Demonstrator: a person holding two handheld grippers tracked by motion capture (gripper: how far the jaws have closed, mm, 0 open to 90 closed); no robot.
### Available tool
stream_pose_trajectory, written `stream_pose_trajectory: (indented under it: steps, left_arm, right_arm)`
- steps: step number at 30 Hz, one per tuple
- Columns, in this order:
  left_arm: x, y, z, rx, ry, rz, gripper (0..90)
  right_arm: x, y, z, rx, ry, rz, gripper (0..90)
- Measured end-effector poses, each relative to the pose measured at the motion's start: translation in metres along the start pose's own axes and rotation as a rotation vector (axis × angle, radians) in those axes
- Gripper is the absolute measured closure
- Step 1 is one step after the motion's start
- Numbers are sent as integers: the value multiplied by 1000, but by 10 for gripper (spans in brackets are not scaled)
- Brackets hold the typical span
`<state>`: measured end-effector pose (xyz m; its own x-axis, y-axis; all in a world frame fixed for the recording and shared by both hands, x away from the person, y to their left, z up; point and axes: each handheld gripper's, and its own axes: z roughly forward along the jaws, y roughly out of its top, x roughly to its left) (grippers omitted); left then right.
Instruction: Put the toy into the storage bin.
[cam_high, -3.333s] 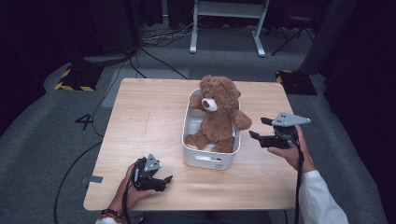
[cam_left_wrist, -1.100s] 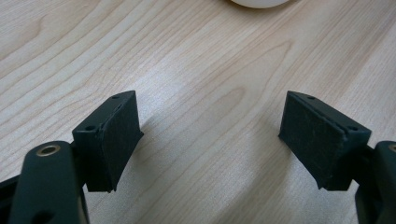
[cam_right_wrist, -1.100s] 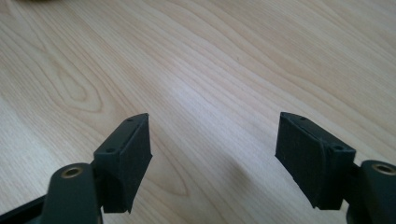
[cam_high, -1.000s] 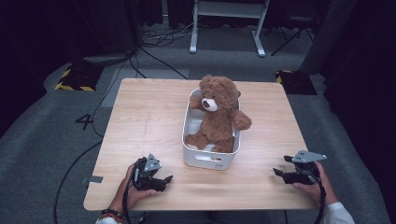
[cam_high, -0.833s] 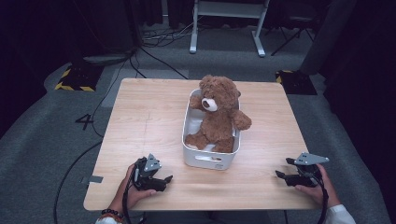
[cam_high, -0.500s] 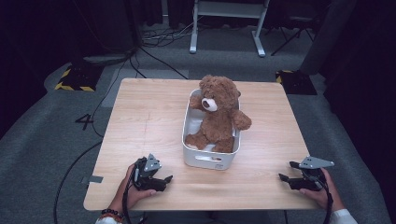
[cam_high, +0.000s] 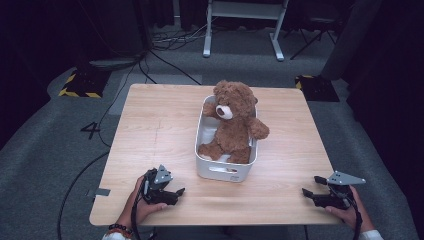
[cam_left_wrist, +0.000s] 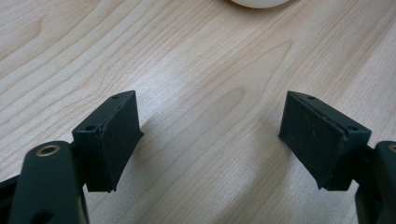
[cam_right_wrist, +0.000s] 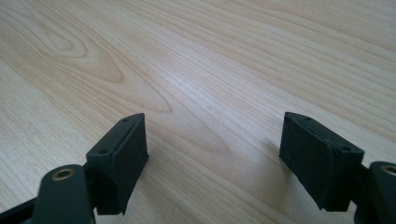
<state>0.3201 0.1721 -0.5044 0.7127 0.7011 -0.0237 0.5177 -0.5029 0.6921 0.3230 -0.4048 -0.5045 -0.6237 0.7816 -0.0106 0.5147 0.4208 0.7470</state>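
A brown teddy bear (cam_high: 234, 123) sits upright in a white bin (cam_high: 220, 171) at the middle of the wooden table (cam_high: 155, 125). My left gripper (cam_high: 176, 192) rests near the table's front edge, left of the bin, open with bare wood between its pads (cam_left_wrist: 119, 140). My right gripper (cam_high: 312, 186) is at the front right corner, low over the table, its jaws pointing left. They have just been opening and stand open with nothing between the pads (cam_right_wrist: 125, 161).
The bin's rounded edge (cam_left_wrist: 259, 3) peeks in at the top of the left gripper view. A white stand (cam_high: 242, 25) and cables (cam_high: 165, 55) lie on the floor beyond the table. Yellow-and-black blocks (cam_high: 80, 82) flank the far corners.
My right gripper has come away from beside the bear to the front right corner, then drifted a little further right and down. The left gripper and the bear have stayed still.
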Motion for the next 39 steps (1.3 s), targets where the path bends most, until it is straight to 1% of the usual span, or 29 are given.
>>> stream_pose_trajectory:
  steps: [12, 18, 27, 39]
  left_arm:
    - [0, 0, 0, 0, 1, 2, 204]
    - [-1, 0, -1, 3, 13, 4, 203]
    - [0, 0, 0, 2, 5, 0, 202]
    - [0, 0, 0, 2, 3, -1, 201]
  right_arm:
    - [-2, -3, -3, 0, -4, 4, 233]
    - [-2, -3, -3, 0, -9, 7, 231]
    - [-1, -3, -3, 0, -21, 21, 230]
    - [-1, -2, -3, 0, -21, 21, 230]
